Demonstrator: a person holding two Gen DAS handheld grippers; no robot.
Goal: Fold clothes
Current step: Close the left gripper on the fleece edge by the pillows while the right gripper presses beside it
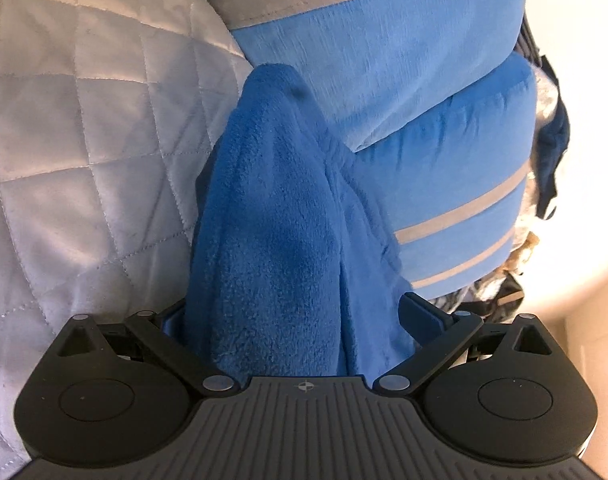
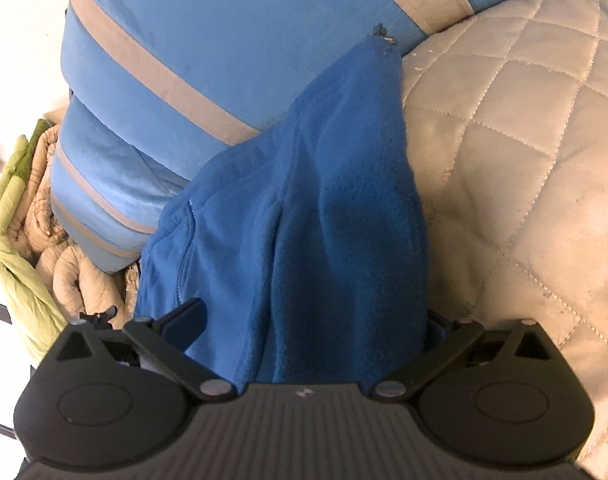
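A blue fleece garment [image 1: 280, 216] hangs bunched from my left gripper [image 1: 300, 312], which is shut on its cloth; the fleece fills the gap between the fingers and hides the pads. In the right wrist view the same blue fleece garment [image 2: 304, 208], with a zipper end at its far tip, is held by my right gripper [image 2: 316, 320], shut on it too. Both grippers hold the garment above a quilted bed cover.
A pale quilted bed cover [image 1: 84, 140] [image 2: 524, 160] lies below. Light-blue pillows with grey stripes [image 1: 404, 80] [image 2: 184, 60] are stacked behind. A green and tan quilted jacket [image 2: 32, 216] lies at the left in the right wrist view. Dark clothes [image 1: 552, 152] lie at the right edge.
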